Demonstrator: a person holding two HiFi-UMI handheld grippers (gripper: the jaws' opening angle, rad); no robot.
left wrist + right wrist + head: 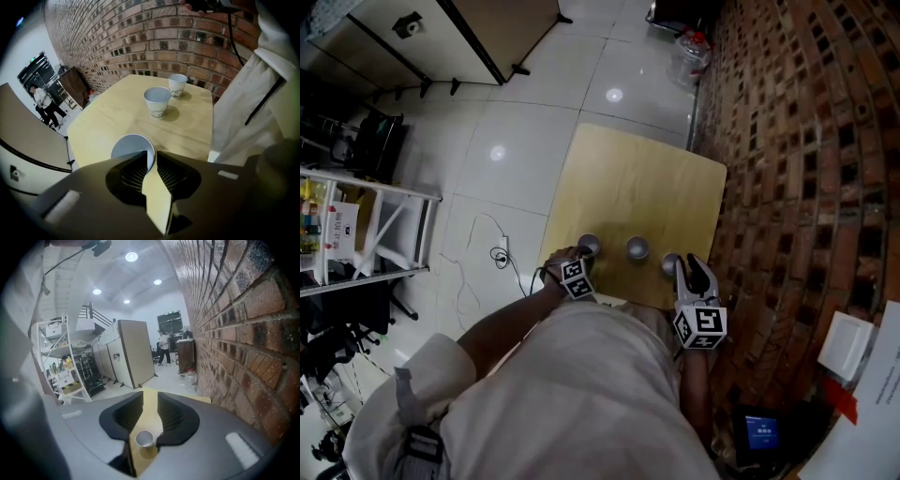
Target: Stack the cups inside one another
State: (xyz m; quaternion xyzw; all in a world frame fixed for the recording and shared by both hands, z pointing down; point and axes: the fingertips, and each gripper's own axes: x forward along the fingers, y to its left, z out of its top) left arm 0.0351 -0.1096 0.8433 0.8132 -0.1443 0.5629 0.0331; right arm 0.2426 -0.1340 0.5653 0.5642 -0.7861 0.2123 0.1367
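Cups look like thin paper ones: light, easy to crush or tip. Best to pinch gently on the rim wall, one jaw inside, one outside. That's how the left claw [149, 158] sits on the left cup [130, 146]: jaws narrow, wall between them, a sliver of gap showing, so probably not clamped yet. It points steeply down, forearm coming in from 7 o'clock in the head view. The mid cup [157, 101] and right cup [177, 85] stand upright and apart, running toward 1 o'clock on the table [103, 122]. The right claw [150, 398] is spread and empty, tilted mildly down, with the right cup low between its jaws, untouched.
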